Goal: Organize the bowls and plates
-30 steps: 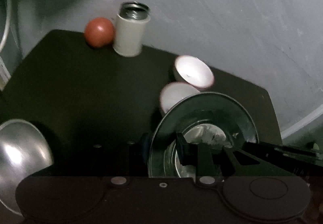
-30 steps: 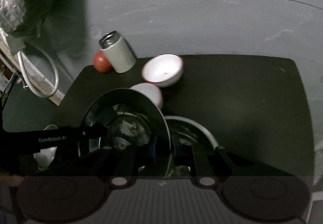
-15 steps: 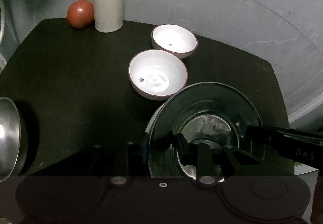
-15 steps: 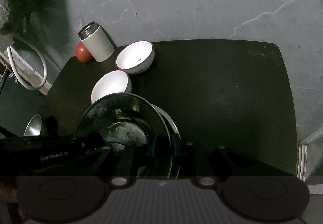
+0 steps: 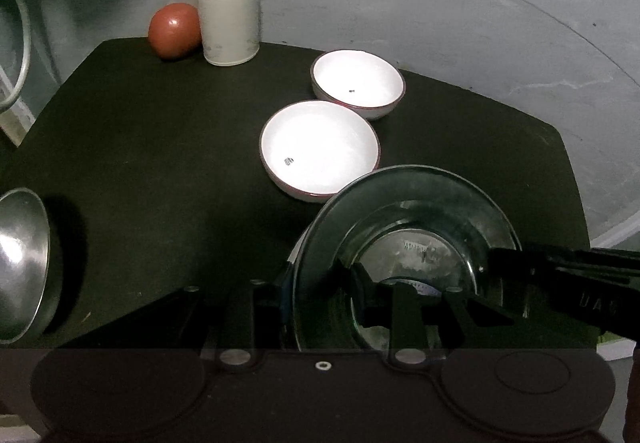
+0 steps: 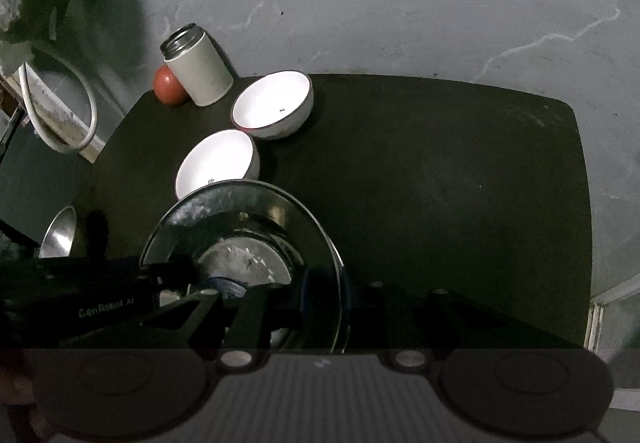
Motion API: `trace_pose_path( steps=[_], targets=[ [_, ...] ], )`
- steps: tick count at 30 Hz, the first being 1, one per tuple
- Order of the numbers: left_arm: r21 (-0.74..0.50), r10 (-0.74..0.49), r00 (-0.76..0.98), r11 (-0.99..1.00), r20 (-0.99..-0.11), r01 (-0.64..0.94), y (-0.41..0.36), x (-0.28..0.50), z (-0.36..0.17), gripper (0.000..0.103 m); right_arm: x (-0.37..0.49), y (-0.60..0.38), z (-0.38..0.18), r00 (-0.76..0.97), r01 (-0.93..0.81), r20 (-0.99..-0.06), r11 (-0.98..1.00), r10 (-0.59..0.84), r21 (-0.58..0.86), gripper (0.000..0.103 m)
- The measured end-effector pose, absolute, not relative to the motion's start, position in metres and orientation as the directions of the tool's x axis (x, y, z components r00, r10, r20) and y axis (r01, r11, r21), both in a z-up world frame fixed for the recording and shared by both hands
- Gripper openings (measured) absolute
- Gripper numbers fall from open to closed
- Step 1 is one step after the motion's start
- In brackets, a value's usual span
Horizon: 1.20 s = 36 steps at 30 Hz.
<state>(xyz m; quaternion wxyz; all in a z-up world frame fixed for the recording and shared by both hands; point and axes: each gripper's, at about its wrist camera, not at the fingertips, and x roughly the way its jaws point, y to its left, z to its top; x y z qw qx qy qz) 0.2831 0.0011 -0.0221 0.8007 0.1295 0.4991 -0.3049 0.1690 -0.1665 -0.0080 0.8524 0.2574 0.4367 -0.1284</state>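
A round steel plate [image 5: 404,211] [image 6: 240,215] hangs over the near part of the black table [image 5: 160,143] [image 6: 440,183]. My left gripper [image 5: 316,291] is shut on the plate's left rim. My right gripper [image 6: 336,291] is shut on its right rim. Each gripper reaches into the other's view, the right gripper [image 5: 504,263] from the right and the left gripper [image 6: 176,271] from the left. Two white bowls with dark red rims stand beyond the plate: the nearer bowl [image 5: 320,149] [image 6: 216,163] and the farther bowl [image 5: 358,83] [image 6: 272,103]. A steel bowl [image 5: 20,263] [image 6: 60,235] sits at the table's left edge.
A white canister with an open metal mouth [image 5: 228,19] [image 6: 198,71] and a tomato [image 5: 174,29] [image 6: 168,85] stand at the far left corner. A white hose loop [image 6: 60,103] lies on the grey floor left of the table. The table's right half [image 6: 460,243] is bare.
Both grippers kept hold of the steel plate and drew up and back from the white bowls. The bowls, half hidden behind the plate a second ago, now show fully.
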Motion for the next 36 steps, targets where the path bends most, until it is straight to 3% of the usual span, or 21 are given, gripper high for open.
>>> trace_pose_path(
  steps=[36],
  targets=[
    [-0.037, -0.272, 0.374, 0.848, -0.887, 0.529, -0.002, 0.265, -0.033, 0.033, 0.176, -0.16, -0.017, 0.581, 0.309, -0.813, 0.914, 0.038, 0.263, 0.025]
  ],
)
